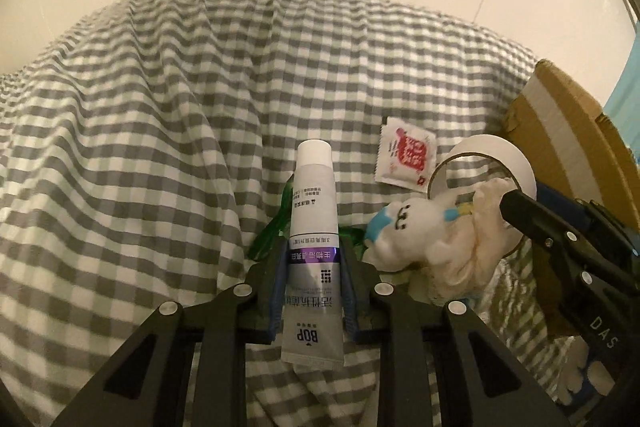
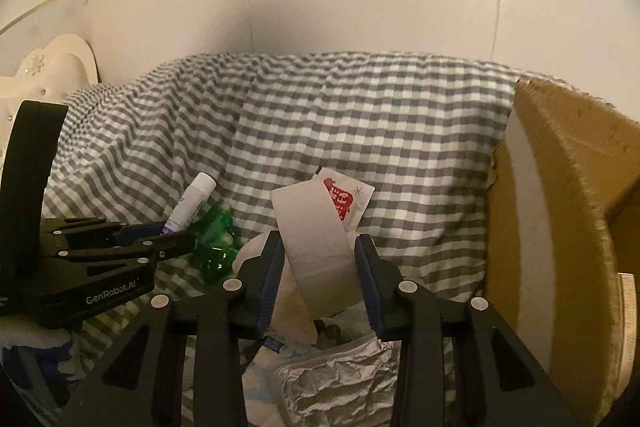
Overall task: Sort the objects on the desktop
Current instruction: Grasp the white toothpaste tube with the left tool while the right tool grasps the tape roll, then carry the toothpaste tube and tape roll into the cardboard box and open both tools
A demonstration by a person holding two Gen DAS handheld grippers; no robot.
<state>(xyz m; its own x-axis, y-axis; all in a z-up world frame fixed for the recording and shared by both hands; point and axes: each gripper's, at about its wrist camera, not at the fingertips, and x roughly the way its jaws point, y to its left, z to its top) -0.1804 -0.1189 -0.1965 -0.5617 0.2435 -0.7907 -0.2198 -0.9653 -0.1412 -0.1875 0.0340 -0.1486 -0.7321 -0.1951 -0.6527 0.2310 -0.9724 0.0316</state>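
My left gripper (image 1: 313,261) is shut on a grey-white toothpaste tube (image 1: 312,211); its white cap points away from me, above the checked cloth (image 1: 160,115). In the right wrist view that gripper (image 2: 176,237) is at the left with the tube (image 2: 192,199) sticking out. My right gripper (image 2: 318,247) is shut on a white tape roll (image 2: 316,227), its pads against the roll's two flat sides. From the left wrist view the roll (image 1: 484,155) stands on edge at the right, with the right gripper (image 1: 516,207) on it. A white plush toy (image 1: 420,231) lies beside it.
A red-and-white sachet (image 1: 406,155) lies on the cloth behind the roll. Green plastic pieces (image 2: 214,239) sit under the tube. A cardboard box (image 2: 560,207) stands at the right. A crinkled foil pack (image 2: 336,379) lies near me. White wall behind.
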